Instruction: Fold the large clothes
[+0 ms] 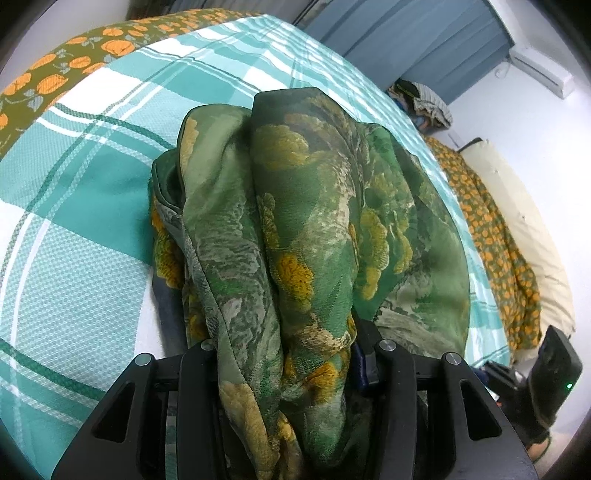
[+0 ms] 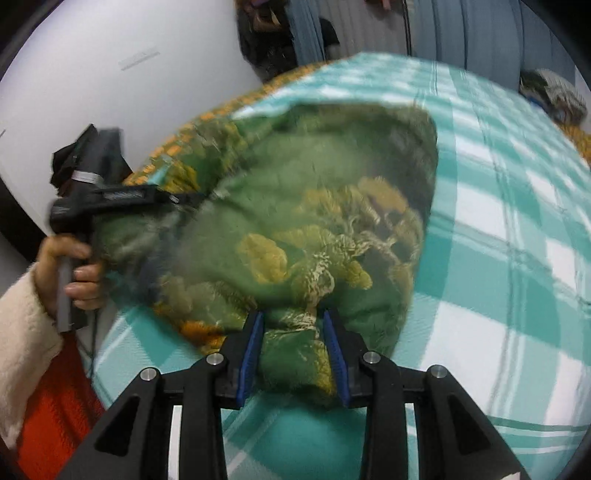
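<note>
Green sheer garment (image 1: 295, 221) with yellow-orange floral print, bunched up, lies on teal-and-white checked bedspread (image 1: 81, 177). Fabric is gathered in thick folds, not flat.

Left gripper (image 1: 284, 354): jaws clamped on a fat wad of the garment; cloth spills over both fingers and hides the pads almost fully, only a sliver of blue pad (image 1: 364, 369) shows on the right side. Holding the garment, jaws part-way apart because of the cloth bulk.

Right gripper (image 2: 293, 354): 2 blue pads (image 2: 251, 354) press on a bunched edge of the same garment (image 2: 295, 221); cloth fills the gap between them. Holding the garment. Right-wrist view is motion-blurred, so fine print detail is soft.

Also in the right-wrist view: left gripper (image 2: 184, 201) seen from the side at left, its tips buried in the cloth, gripped by a person's hand (image 2: 70, 269) with a cream fleece sleeve (image 2: 22, 332); red-orange clothing (image 2: 55, 406) below it. Garment stretches between the 2 grippers, sagging onto the bedspread (image 2: 498, 258).

Background, left-wrist view: green sheet with orange flowers (image 1: 55, 77) under the bedspread at upper left, same print along the right side, cream pillow (image 1: 524, 221) beside it, blue curtain (image 1: 406, 33), white wall unit (image 1: 539, 70) at upper right, pile of clothes (image 1: 424, 103) at far end of bed, dark device with green light (image 1: 554, 376) at lower right.
</note>
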Demonstrator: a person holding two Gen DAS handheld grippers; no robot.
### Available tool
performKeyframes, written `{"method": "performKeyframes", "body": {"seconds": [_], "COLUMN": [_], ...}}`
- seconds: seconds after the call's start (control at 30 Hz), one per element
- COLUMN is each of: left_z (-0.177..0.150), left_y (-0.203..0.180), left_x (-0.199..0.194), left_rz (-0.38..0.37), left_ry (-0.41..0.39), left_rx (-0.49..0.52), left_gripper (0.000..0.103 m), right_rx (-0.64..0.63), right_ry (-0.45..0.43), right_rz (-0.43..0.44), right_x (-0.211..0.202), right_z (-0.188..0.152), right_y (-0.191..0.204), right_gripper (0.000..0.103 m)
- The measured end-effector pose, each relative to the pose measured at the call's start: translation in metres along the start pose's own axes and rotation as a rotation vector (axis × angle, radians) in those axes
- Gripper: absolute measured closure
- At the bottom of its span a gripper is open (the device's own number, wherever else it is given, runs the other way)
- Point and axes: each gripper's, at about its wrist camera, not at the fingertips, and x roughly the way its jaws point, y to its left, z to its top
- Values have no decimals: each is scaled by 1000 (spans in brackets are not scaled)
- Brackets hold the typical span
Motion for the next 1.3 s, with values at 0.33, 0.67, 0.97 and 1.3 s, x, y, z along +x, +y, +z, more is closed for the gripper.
{"method": "performKeyframes", "body": {"seconds": [0.33,0.67,0.97,1.3], "left_z": [-2,-13,-8,17], "left_y": [-10,32,60,12], "left_x": [-23,-102,-57,4], "left_rz": [-8,16,-98,-63], "left_ry": [-3,-104,31,141], "left_rx": [-90,-230,-312,-155], "left_gripper": [46,24,18,4], "right_rx": [-45,-147,-158,-187], "right_ry": [-11,-186,9,1], "right_rz": [-45,9,47,2], "right_x": [-21,-46,58,56], "right_z": [6,63,63,56], "right_y": [8,58,94,105], "right_gripper": [66,61,60,61]}}
